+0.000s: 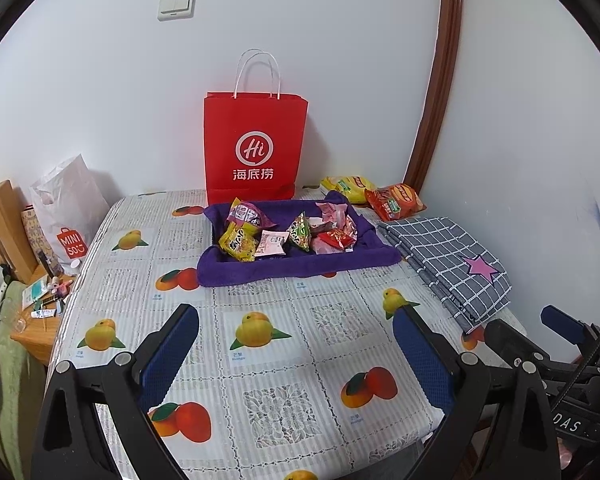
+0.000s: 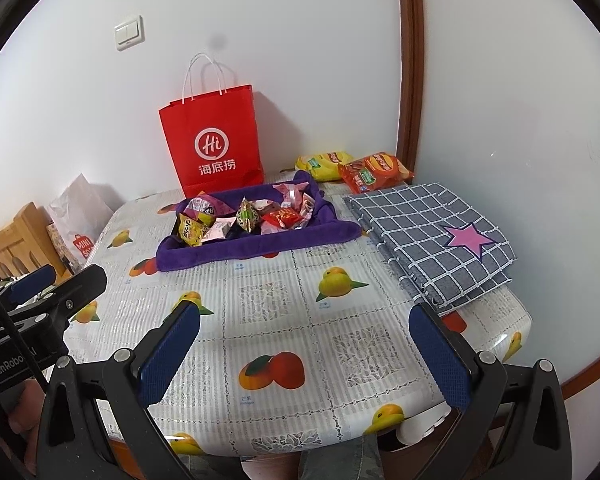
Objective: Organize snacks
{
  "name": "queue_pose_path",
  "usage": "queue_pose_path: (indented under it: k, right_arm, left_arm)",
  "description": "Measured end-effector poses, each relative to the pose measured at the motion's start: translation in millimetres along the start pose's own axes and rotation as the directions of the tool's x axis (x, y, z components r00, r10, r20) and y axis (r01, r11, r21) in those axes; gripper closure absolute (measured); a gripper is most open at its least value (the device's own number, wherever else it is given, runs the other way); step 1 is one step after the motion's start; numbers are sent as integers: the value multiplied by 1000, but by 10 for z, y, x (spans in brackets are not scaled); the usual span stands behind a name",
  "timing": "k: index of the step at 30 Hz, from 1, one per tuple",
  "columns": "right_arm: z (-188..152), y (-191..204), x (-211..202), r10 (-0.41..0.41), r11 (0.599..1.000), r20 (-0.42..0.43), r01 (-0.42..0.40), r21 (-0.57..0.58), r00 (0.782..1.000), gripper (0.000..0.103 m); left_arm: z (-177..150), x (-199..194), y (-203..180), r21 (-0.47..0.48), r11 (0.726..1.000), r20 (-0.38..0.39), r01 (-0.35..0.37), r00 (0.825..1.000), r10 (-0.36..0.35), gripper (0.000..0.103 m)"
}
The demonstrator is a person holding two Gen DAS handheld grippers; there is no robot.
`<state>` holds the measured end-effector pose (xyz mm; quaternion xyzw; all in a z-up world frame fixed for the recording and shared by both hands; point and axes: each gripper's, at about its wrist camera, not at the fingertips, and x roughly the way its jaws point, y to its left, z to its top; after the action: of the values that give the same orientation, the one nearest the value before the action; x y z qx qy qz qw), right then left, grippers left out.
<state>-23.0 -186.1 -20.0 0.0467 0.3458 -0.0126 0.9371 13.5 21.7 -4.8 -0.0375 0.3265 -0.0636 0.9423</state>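
Note:
A purple cloth tray (image 1: 260,270) (image 2: 220,254) sits mid-table and holds several small snack packets, among them a yellow one (image 1: 239,245) and a red one (image 1: 336,238). Behind it stands a red paper bag (image 1: 254,148) (image 2: 216,140) against the wall. A yellow chip bag (image 1: 346,188) (image 2: 326,164) and an orange-red chip bag (image 1: 396,200) (image 2: 374,170) lie at the back right. My left gripper (image 1: 296,328) is open and empty above the near table. My right gripper (image 2: 306,328) is open and empty, also short of the tray.
A folded grey checked cloth with a pink star (image 1: 448,264) (image 2: 432,236) lies on the table's right side. The fruit-print tablecloth (image 1: 284,360) covers the table. A white shopping bag (image 1: 70,216) and a cluttered wooden nightstand (image 1: 40,320) stand left of the table.

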Motion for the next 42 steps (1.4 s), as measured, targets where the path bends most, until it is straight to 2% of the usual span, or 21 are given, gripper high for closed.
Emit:
queue_pose_path:
  k: [42]
  right_arm:
    - [12,-17,-80,0,1000,14,0,12,1000,0]
  left_arm:
    - [-8,23,-87,21,1000,-2,4,1000,-4,5]
